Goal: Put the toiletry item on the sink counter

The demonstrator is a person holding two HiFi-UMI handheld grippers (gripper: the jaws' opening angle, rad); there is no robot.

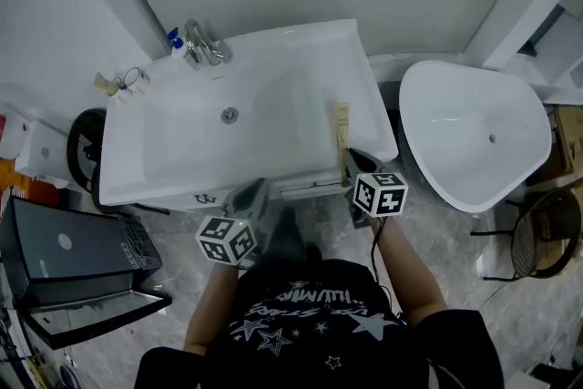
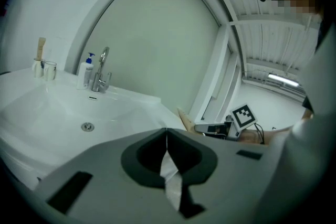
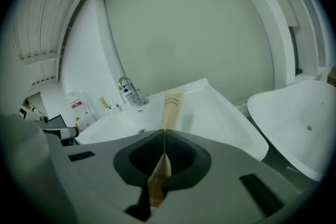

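A cream toothbrush packet (image 1: 342, 127) lies lengthwise on the right rim of the white sink (image 1: 137, 187). My right gripper (image 1: 353, 158) is at the packet's near end. In the right gripper view the jaws are shut (image 3: 164, 131) with the packet (image 3: 171, 104) passing between them and reaching out over the sink counter. My left gripper (image 1: 255, 194) sits by the sink's front edge. Its jaws (image 2: 167, 129) are shut with nothing held. The left gripper view also shows the packet (image 2: 185, 119) and the right gripper (image 2: 209, 128) to the right.
A faucet (image 1: 206, 44) and a blue pump bottle (image 1: 175, 41) stand at the sink's back. A cup with brushes (image 1: 133, 82) is on the left corner. A white bowl-shaped fixture (image 1: 474, 137) stands to the right, a black bin (image 1: 64, 255) to the left.
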